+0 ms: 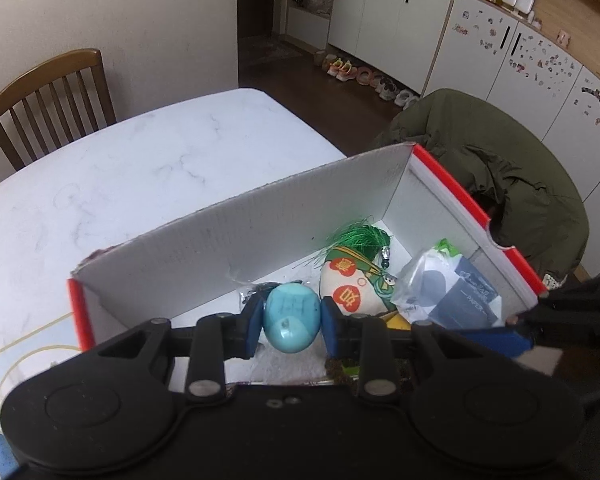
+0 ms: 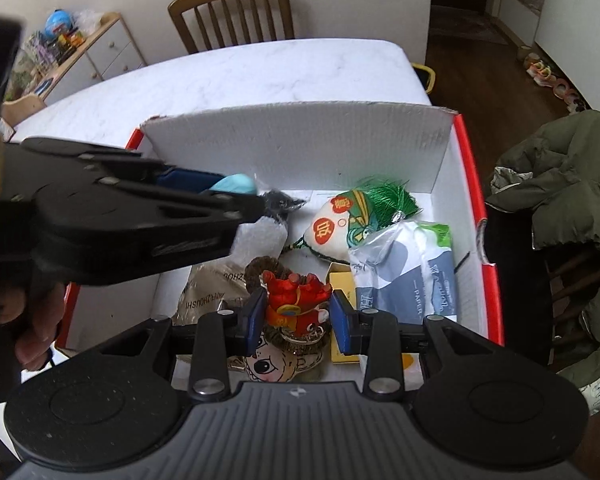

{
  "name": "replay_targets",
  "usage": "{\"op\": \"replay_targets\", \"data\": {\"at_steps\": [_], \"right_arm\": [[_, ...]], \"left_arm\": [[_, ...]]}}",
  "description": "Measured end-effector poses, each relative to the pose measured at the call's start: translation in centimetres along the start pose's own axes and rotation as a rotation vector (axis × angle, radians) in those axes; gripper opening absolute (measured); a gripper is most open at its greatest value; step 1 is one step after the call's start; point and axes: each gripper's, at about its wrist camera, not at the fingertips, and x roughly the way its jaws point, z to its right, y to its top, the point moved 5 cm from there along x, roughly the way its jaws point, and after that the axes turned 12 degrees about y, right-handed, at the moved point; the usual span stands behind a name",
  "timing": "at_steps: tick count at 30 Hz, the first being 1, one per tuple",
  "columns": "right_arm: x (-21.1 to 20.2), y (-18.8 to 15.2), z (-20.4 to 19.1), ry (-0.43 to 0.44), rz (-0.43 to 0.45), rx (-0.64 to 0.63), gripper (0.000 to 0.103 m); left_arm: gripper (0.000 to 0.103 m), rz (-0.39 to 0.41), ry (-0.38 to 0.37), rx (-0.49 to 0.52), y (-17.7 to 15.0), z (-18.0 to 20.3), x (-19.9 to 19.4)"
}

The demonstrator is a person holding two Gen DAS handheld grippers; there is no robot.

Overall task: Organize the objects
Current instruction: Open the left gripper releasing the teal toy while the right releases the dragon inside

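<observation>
My left gripper (image 1: 292, 320) is shut on a turquoise egg-shaped toy (image 1: 292, 314) and holds it over the near left part of a white cardboard box with red edges (image 1: 260, 236). From the right wrist view the left gripper (image 2: 236, 188) reaches in from the left with the turquoise toy (image 2: 236, 184) at its tip. My right gripper (image 2: 299, 316) is low in the box (image 2: 300, 140), its blue pads (image 2: 256, 316) pressed against both sides of a red figurine (image 2: 296, 300). A plush face (image 2: 268, 366) lies beneath it.
In the box lie a green-tasselled sachet (image 2: 336, 224), a tissue pack (image 2: 412, 276), a yellow carton (image 2: 342, 284), a brown packet (image 2: 212, 284) and a black trinket (image 2: 280, 202). The box stands on a white marble table (image 1: 140, 160). A wooden chair (image 1: 52, 96) and a green jacket (image 2: 572, 184) flank it.
</observation>
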Motion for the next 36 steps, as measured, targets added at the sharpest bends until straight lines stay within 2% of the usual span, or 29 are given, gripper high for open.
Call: {"op": "replay_targets", "data": {"at_steps": [14,36], "right_arm": [[1.8,-0.7,-0.5,0.011,-0.054,-0.045,0.034],[2.8,-0.6,-0.4,0.024,-0.069,-0.044,0.034]], "left_arm": [[0.029,-0.049,-0.002,0.021,0.2,1.4,2.7],[0.029,-0.125,0.002,0.028,-0.9,1.5,4.7]]}}
